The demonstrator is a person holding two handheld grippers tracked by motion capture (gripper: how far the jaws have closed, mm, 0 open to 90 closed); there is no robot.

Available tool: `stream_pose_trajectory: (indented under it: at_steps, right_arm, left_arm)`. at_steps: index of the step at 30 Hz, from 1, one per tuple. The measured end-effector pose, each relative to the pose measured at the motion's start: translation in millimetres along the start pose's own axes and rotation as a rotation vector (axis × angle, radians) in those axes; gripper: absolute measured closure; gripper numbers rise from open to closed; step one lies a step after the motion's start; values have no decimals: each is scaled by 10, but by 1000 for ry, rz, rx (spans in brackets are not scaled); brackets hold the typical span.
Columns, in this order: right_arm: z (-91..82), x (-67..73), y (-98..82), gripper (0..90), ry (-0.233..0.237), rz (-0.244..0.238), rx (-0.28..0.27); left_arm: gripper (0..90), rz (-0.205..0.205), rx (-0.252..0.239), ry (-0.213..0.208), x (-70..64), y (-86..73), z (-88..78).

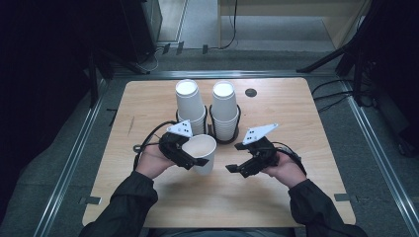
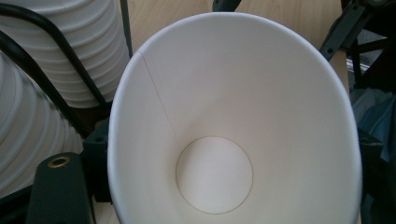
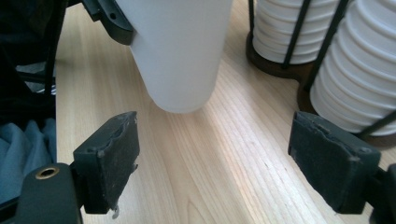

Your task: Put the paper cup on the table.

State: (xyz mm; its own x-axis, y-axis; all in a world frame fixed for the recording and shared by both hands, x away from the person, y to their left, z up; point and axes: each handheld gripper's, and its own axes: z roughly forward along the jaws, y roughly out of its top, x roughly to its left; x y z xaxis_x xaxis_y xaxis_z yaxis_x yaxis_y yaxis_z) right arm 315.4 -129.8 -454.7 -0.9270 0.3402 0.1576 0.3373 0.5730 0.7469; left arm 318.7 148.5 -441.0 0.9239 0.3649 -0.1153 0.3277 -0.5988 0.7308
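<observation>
High view: your left gripper [image 1: 193, 159] is clamped on the rim of a single white paper cup [image 1: 204, 154], mouth tipped toward you, over the wooden table [image 1: 148, 106] just in front of the two cup stacks. The left stack [image 1: 190, 106] and right stack [image 1: 225, 111] stand upside down, side by side in a black wire holder [image 1: 217, 136] near the table's far middle. Your right gripper [image 1: 236, 168] sits just right of the held cup, jaws apart, nothing between them, apart from the cup.

Left gripper view: cup [image 2: 233, 121] seen straight down its inside; round base and side seam clear. One black jaw shows at lower left against the outer wall near the rim. Ribbed stacked cups [image 2: 88, 51] and holder wires at left. Wood visible above the rim.

Right gripper view: both pads wide apart, bare wood [image 3: 205, 177] between them. The held cup [image 3: 180, 51] hangs ahead, upper centre; whether its base clears the table cannot be told. The other gripper's jaw [image 3: 114, 21] grips near its top. Stacks in the holder [image 3: 355, 79] at right.
</observation>
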Motion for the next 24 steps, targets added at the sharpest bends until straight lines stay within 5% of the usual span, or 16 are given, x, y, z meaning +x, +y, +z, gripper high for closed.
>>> stream_pose_trajectory:
  at_steps: [24]
  right_arm:
    - [-185, -143, -155, 178, -68, 46, 10]
  left_arm:
    - [187, -70, 18, 49, 138, -188, -154]
